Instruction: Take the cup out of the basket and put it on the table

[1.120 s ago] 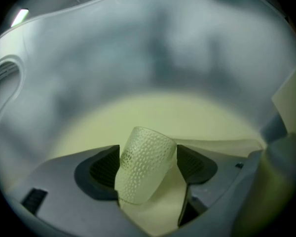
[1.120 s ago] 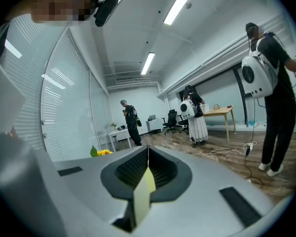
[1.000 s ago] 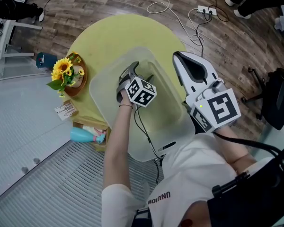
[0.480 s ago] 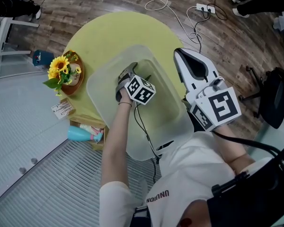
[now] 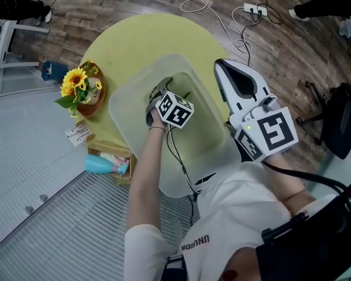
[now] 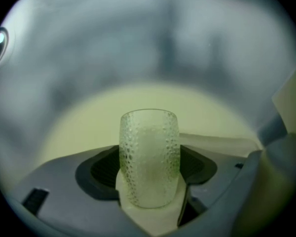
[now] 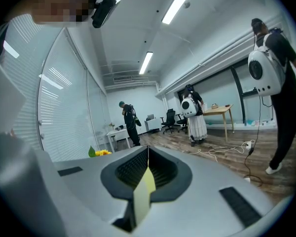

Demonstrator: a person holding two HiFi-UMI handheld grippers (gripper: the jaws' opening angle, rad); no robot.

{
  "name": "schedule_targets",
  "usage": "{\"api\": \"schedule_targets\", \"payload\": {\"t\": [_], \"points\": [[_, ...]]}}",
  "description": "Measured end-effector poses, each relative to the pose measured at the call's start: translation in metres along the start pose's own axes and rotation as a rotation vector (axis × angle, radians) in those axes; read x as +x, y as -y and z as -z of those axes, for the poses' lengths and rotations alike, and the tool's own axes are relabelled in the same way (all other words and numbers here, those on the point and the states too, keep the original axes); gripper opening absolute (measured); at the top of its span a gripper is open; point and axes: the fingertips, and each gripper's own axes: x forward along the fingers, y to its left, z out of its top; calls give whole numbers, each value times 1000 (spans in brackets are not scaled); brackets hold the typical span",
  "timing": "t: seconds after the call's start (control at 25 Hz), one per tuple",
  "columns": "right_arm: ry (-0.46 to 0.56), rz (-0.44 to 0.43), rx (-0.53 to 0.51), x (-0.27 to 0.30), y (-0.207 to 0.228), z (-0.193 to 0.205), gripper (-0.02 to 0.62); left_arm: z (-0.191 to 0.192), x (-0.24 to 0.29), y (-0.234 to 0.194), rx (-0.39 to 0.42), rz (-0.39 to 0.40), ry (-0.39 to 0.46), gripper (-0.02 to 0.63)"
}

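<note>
- Worktop (image 5: pixel 146 37) — round and yellow-green, with none of the task's things set on it yet. The head view drifts a touch over the last second, but the worktop itself stays put. The bare stretch beyond the basket looks like the obvious set-down spot.
- Basket (image 5: pixel 121 119) — a translucent tub on the near half of the worktop. It sits in the same place as a second ago apart from that camera drift, so it has not been dragged or tipped.
- Right tool (image 5: pixel 225 75) — hangs over the basket's right rim with its jaws pressed together on nothing. Its own view looks out into the room. No change here, so it's idle.
- Left tool (image 5: pixel 159 93) — down inside the basket. Its marker cube has crept only slightly up the head view in the last second, so it is practically still. The jaws are pinching the cup.
- Cup (image 6: pixel 149 157) — clear dimpled glass held between the left jaws, with a pale pad against its lower part.
  - Its long axis runs up the left gripper view; I can't tell whether it is truly upright.
  - Frosted basket wall shows all round behind it, with the worktop's yellow coming through, so it is still inside the basket.
  - In the head view it is hidden under the tool and hand.
- What it means: the grip looks made, but the lift has barely begun. The next move is likely a straight raise clear of the rim, then across to bare worktop. The glass looks slick, so a rim knock could slip it.
</note>
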Motion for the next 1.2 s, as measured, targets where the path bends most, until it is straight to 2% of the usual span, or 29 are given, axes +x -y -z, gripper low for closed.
{"api": "schedule_targets", "payload": {"t": [0.36,0.68,1.2], "points": [[4,-7,0,-1,-1,-3,20,-18,-14,-7,-74,-15,61,367],[12,-29,-7,1,-7,-6,20,-15,-28,-8,-107,-39,86,367],[26,-64,-26,6,-16,-11,20,-30,-60,-16,-149,-106,184,367]]}}
